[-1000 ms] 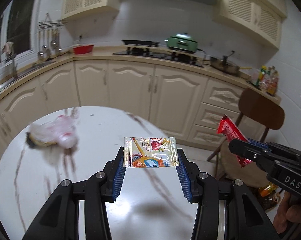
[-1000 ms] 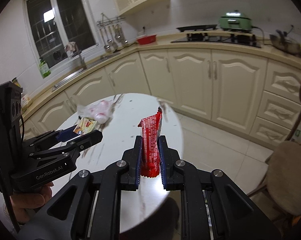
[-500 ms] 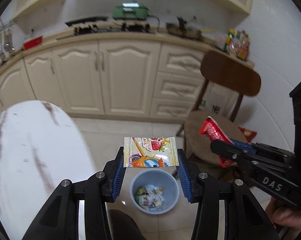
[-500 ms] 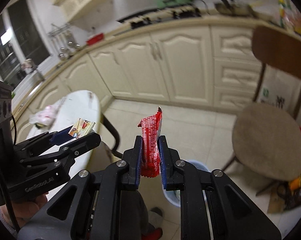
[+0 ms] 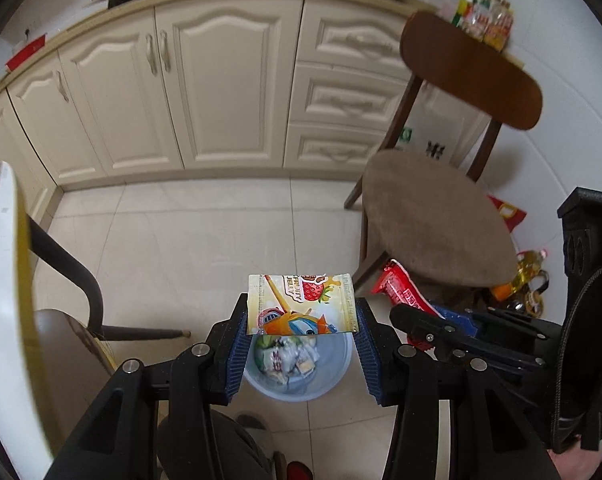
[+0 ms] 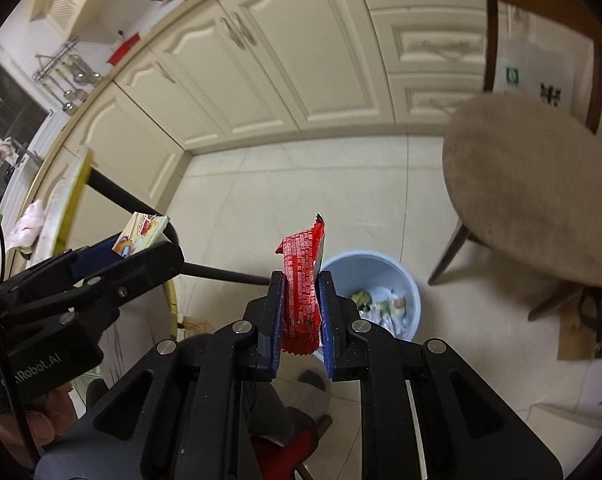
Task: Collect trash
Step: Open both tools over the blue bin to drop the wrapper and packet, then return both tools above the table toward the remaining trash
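1. L gripper (image 5: 301, 316): clamped on yellow jelly sachet (image 5: 301, 305), blue pads pressing both short edges, sachet spanning flat across the gap, printed face up w/ strawberry + cartoon art.
2. Seen from R cam: same L gripper (image 6: 141, 240) off to the left, sachet (image 6: 143, 232) poking past its tips.
3. R gripper (image 6: 301, 304): narrow, nipped on red wrapper (image 6: 303, 280); wrapper standing on edge between pads, jagged top end rising past fingertips, bottom end hanging below pads.
4. From L cam: R gripper (image 5: 411, 314) just right of L fingers, red wrapper (image 5: 397, 290) sticking out ahead of it, pointing up-left.
5. Pale blue bin (image 5: 333, 376) on tile floor directly below/just beyond L fingertips, partly covered by sachet; already holds crumpled wrappers + scraps.
6. In R view: bin (image 6: 381, 272) just right of and beyond R fingertips, not straight under wrapper.
7. Both grippers angled steeply down at floor, side by side, not touching each other.
8. Chair w/ beige round seat (image 5: 433, 216), brown back: ahead-right of both grippers, near bin.
9. White table edge (image 5: 5, 280) w/ yellow rim far left of L gripper; dark curved leg under it.
10. Cream cabinets (image 5: 205, 92) well ahead, across floor.
11. Person's hand (image 6: 33, 420) at lower left of R view, gripping L tool handle.
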Demonstrator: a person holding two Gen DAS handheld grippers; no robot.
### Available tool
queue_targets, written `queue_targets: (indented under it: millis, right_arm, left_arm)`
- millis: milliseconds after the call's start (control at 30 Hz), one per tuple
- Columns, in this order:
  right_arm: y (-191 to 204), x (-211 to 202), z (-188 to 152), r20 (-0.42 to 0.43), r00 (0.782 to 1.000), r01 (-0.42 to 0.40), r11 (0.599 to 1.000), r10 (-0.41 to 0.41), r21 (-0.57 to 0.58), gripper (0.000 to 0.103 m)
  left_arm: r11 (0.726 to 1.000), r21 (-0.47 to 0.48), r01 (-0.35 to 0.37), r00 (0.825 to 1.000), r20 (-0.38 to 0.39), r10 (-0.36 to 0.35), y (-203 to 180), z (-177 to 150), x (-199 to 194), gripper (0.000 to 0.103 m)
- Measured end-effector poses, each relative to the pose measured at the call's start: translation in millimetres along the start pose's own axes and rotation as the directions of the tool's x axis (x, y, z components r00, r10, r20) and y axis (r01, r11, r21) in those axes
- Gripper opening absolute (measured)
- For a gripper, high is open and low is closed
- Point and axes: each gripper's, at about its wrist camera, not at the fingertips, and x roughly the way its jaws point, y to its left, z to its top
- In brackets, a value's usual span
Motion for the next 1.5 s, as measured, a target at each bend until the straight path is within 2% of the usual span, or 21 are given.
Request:
queue_targets:
  millis: [100, 133, 167, 200, 233, 267, 300, 333, 367, 500, 667, 833, 1000, 1167, 1233, 1433, 1500]
  right_arm:
    - [-9.8, 12.0, -0.2, -0.030, 0.999, 0.018, 1.000, -0.018, 0.022, 0.022]
    - [-12.7, 14.4, -1.7, -0.030, 0.999, 0.026, 0.999, -0.025, 0.038, 0.030]
    - [-16.1, 16.2, -2.2, -0.033, 0.999, 0.024, 0.998, -0.022, 0.052, 0.049]
    - [-18.1, 17.7, -2.8, -0.037, 0.999, 0.027, 0.998, -0.024, 0.064, 0.055]
    - [-21.6, 18.3, -3.3, -0.037, 0.999, 0.042, 0.996, -0.039, 0.083, 0.071]
    - [-25.7, 18.5, -4.2, -0.037, 0.999, 0.043, 0.994, -0.040, 0.099, 0.081]
    - [-29.3, 18.6, -4.6, -0.034, 0.999, 0.042, 0.992, -0.038, 0.115, 0.088]
    - [-31.8, 17.6, -5.0, -0.030, 0.998, 0.051, 0.990, -0.048, 0.128, 0.099]
    - [-34.2, 15.9, -6.2, -0.022, 0.998, 0.067, 0.988, -0.064, 0.140, 0.103]
    - [-40.9, 11.2, -8.3, -0.028, 0.993, 0.114, 0.976, -0.111, 0.183, 0.103]
    - [-32.6, -5.1, -5.2, -0.015, 0.992, 0.125, 0.974, -0.125, 0.186, 0.103]
    - [-9.0, -27.7, 3.0, 0.029, 0.993, 0.106, 0.983, -0.111, 0.152, 0.103]
    - [23.1, -50.7, 10.8, 0.085, 0.992, 0.079, 0.991, -0.088, 0.108, 0.103]
    - [70.7, -73.2, 16.0, 0.144, 0.988, 0.043, 0.998, -0.048, 0.041, 0.103]
    - [92.2, -83.0, 16.2, 0.177, 0.984, 0.029, 0.999, -0.031, 0.014, 0.103]
    - [165.4, -107.5, 14.4, 0.241, 0.969, -0.021, 0.994, 0.045, -0.104, 0.103]
    - [191.9, -112.3, 12.1, 0.254, 0.965, -0.030, 0.988, 0.069, -0.151, 0.103]
  left_arm:
    - [1.000, 0.005, -0.028, 0.999, -0.044, 0.028, -7.2, 16.0, 24.2, 0.051]
    - [0.999, 0.009, -0.031, 0.998, -0.047, 0.032, -10.6, 21.4, 29.6, 0.062]
    - [0.999, 0.012, -0.036, 0.998, -0.047, 0.037, -12.8, 24.1, 33.3, 0.066]
    - [0.999, 0.011, -0.044, 0.998, -0.040, 0.044, -13.7, 28.6, 35.3, 0.070]
    - [0.999, 0.010, -0.047, 0.998, -0.038, 0.047, -14.3, 29.1, 35.4, 0.073]
    - [0.999, 0.008, -0.051, 0.998, -0.035, 0.051, -14.6, 26.2, 33.8, 0.080]
    - [0.998, 0.008, -0.060, 0.998, -0.030, 0.060, -15.7, 28.3, 34.0, 0.083]
    - [0.997, 0.009, -0.080, 0.997, -0.023, 0.080, -17.1, 25.1, 31.4, 0.085]
    - [0.995, 0.008, -0.097, 0.995, -0.023, 0.097, -18.5, 27.6, 32.0, 0.085]
    - [0.994, -0.004, -0.112, 0.994, -0.020, 0.112, -26.5, 20.3, 28.8, 0.085]
    - [0.994, -0.010, -0.112, 0.993, 0.025, 0.113, -24.5, -3.5, -13.2, 0.085]
    - [0.994, -0.033, -0.101, 0.989, 0.106, 0.104, -13.3, -23.6, -63.9, 0.085]
    - [0.992, -0.072, -0.105, 0.972, 0.203, 0.118, 4.2, -50.2, -116.6, 0.086]
    - [0.985, -0.128, -0.112, 0.948, 0.285, 0.145, 28.4, -87.7, -171.7, 0.088]
    - [0.981, -0.146, -0.125, 0.933, 0.320, 0.166, 38.0, -108.7, -195.2, 0.090]
    - [0.957, -0.230, -0.178, 0.872, 0.413, 0.262, 64.5, -180.4, -259.4, 0.094]
    - [0.939, -0.279, -0.201, 0.845, 0.436, 0.310, 77.0, -206.6, -280.8, 0.096]
